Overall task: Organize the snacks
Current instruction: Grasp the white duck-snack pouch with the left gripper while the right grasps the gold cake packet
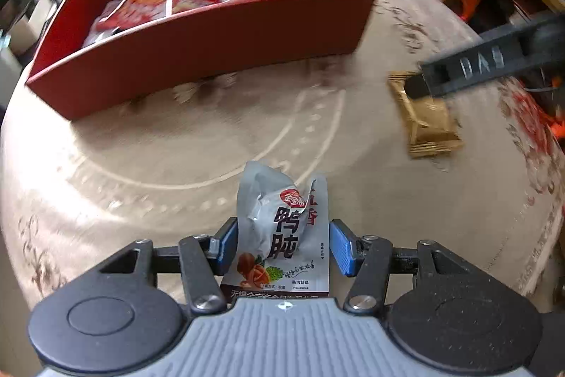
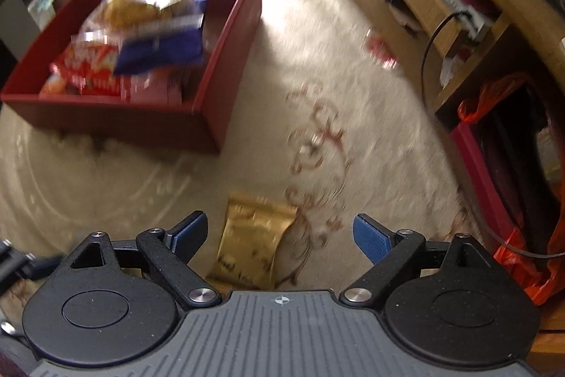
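Left gripper (image 1: 282, 244): jaws pinch a crumpled grey foil snack packet (image 1: 282, 235) above the beige patterned carpet (image 1: 176, 147). Right gripper (image 2: 280, 235): jaws wide apart, straddling a gold foil snack packet (image 2: 252, 242) lying on the carpet, pads clear. Red rectangular box (image 1: 197, 41) of snacks sits beyond.

Both wrist views downward, sharing red box (image 1: 197, 34).

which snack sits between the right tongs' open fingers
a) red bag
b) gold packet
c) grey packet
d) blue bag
b: the gold packet lies on the carpet between the wide-open right tongs, untouched by either pad.
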Demonstrator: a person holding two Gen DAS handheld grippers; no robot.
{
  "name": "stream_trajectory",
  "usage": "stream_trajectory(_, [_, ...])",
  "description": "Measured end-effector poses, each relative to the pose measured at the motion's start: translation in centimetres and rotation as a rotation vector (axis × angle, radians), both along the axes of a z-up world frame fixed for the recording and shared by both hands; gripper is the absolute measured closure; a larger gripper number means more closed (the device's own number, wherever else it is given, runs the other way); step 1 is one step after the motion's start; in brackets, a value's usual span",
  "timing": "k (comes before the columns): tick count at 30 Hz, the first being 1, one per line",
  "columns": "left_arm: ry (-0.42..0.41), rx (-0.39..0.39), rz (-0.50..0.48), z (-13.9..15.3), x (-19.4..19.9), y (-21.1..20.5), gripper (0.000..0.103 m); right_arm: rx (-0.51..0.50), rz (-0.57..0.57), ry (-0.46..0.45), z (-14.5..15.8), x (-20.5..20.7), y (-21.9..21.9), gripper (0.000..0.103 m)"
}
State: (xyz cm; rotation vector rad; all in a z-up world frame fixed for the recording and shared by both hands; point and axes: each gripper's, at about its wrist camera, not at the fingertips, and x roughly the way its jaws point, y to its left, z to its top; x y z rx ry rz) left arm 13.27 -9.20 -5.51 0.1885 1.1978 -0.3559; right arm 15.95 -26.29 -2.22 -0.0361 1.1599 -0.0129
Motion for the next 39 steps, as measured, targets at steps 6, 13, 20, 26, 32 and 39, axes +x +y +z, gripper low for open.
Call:
stream_trajectory(6, [-0.026,0.008,0.047,-0.3,0.4,0.6,0.049,-0.016,-0.015,0.036,-1.5,0.3,1.4,0.010])
stream_trajectory(13, [-0.037,0.014,0.064,-0.4,1.3,0.6,0.039,-0.037,0.003,0.053,-2.5,0.1,3.0,0.010])
stream_trajectory(20, [-0.038,0.019,0.062,-0.6,1.5,0.3,0.027,-0.024,-0.022,0.068,-2.8,-0.1,2.9,0.000])
stream_trajectory(26, [-0.047,0.025,0.050,-0.5,1.2,0.3,0.027,-0.019,0.022,0.104,-3.3,0.4,2.7,0.000])
stream_trajectory(32, [-0.043,0.020,0.061,-0.3,1.3,0.3,0.028,-0.022,0.034,0.074,-2.9,-0.1,3.0,0.005])
stream_trajectory(39, [-0.027,0.023,0.083,0.4,1.1,0.5,0.053,-0.043,0.029,0.031,-1.6,-1.7,3.4,0.048])
